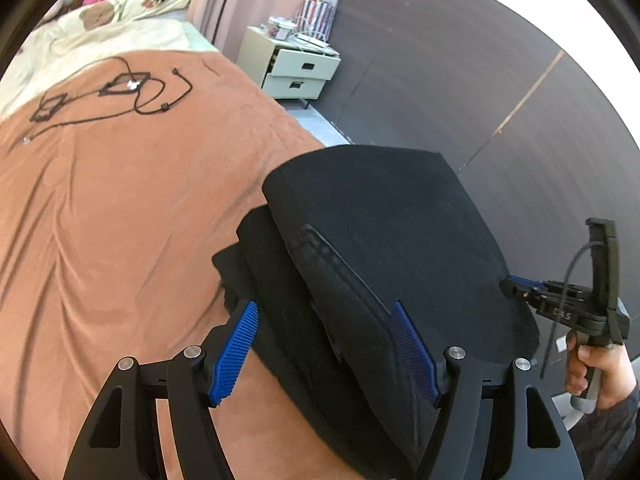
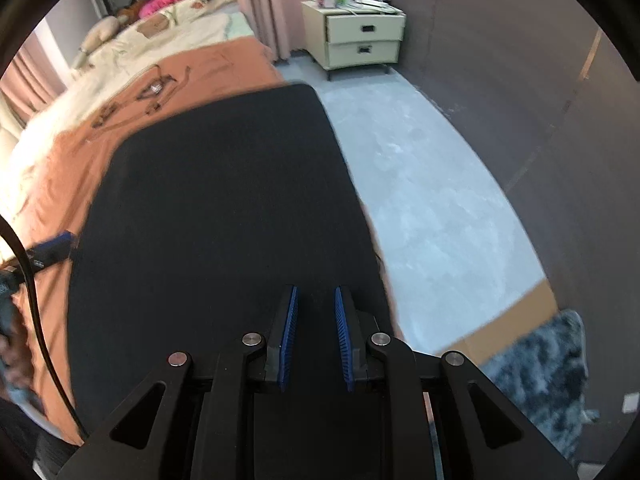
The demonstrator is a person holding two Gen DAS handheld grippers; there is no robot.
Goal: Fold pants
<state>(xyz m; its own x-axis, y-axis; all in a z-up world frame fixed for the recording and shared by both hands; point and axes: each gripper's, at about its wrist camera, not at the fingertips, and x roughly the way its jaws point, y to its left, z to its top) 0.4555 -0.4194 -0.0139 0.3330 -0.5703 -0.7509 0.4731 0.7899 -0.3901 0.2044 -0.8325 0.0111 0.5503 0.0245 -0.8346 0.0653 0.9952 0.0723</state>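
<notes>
On the near right part of the bed: black pants [image 1: 384, 240], folded, with two hand-held grippers over them.
Pants are lying in stacked layers on the orange-brown bed cover [image 1: 120, 220], reaching its right edge beside the grey floor [image 2: 432, 184]. Left gripper [image 1: 324, 352] is hovering over the near end of the pants with its blue-padded fingers [image 1: 236, 356] standing wide apart, cloth lying between them but not pressed. Right gripper [image 2: 316, 336] is pointing down at the pants with its fingers [image 2: 288, 340] standing close together, a narrow gap between them, nothing clamped. A person's hand [image 1: 596, 376] is holding the right gripper's handle at the right of the pants. Black cables [image 1: 120, 92] are lying on the far part of the cover; a cream nightstand [image 2: 360, 40] is standing beyond the bed.
</notes>
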